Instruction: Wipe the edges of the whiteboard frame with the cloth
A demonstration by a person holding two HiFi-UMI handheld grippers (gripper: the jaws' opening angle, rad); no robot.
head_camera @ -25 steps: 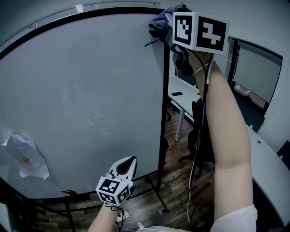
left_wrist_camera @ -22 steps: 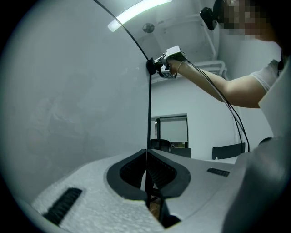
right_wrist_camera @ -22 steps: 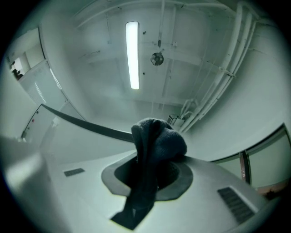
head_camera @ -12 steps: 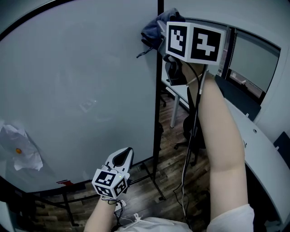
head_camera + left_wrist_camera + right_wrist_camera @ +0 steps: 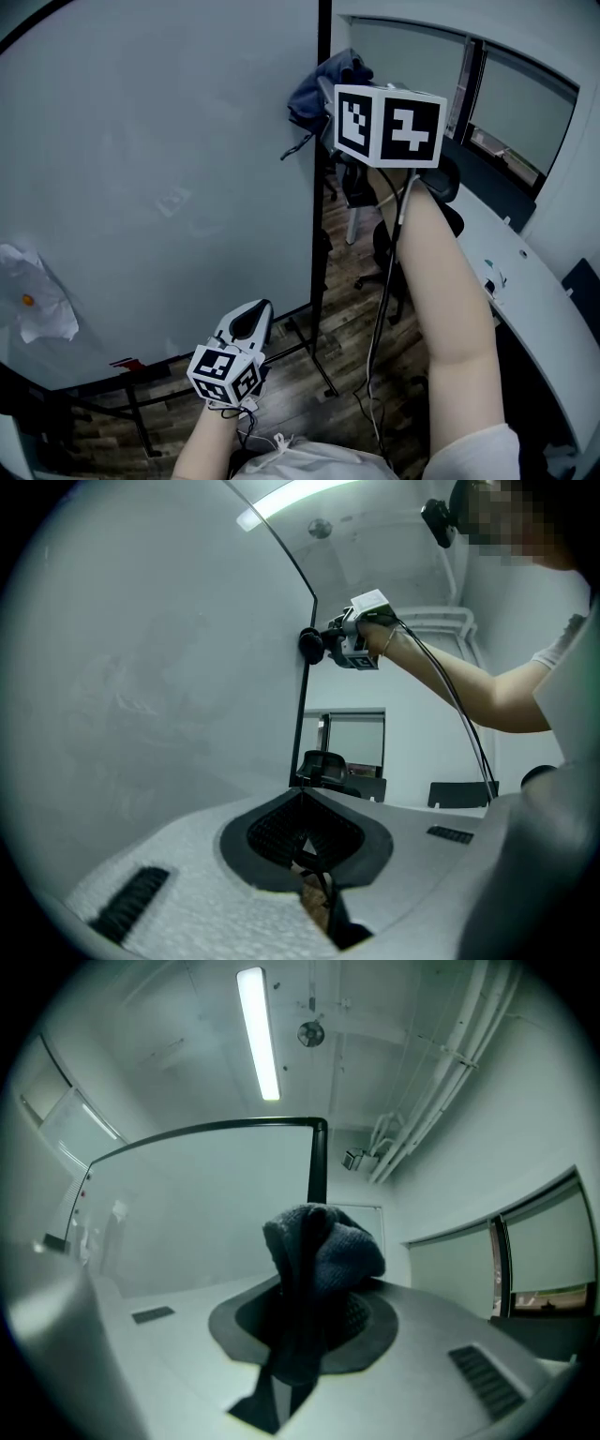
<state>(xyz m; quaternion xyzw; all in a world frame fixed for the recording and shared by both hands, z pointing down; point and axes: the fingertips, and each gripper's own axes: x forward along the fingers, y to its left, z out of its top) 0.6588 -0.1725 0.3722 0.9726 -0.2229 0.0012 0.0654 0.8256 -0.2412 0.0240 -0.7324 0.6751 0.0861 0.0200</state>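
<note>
The whiteboard (image 5: 159, 187) has a black frame; its right edge (image 5: 320, 234) runs vertically through the head view. My right gripper (image 5: 330, 105) is raised high and shut on a dark blue cloth (image 5: 319, 86), which presses against that right edge. In the right gripper view the cloth (image 5: 317, 1255) bunches between the jaws of the right gripper (image 5: 314, 1312), in front of the frame's upright edge (image 5: 318, 1162). My left gripper (image 5: 251, 330) hangs low near the board's lower right corner, shut and empty. The left gripper (image 5: 302, 803) view looks up at the cloth (image 5: 310, 646).
A crumpled sheet of paper (image 5: 36, 305) clings to the board at lower left. The board's stand legs (image 5: 314, 361) spread over the wooden floor. Office chairs (image 5: 394, 234) and a white desk (image 5: 525, 281) stand to the right. A cable (image 5: 380, 309) hangs from the right gripper.
The right gripper has carried the cloth from the frame's top right corner down along the right edge. The left gripper has stayed low.
</note>
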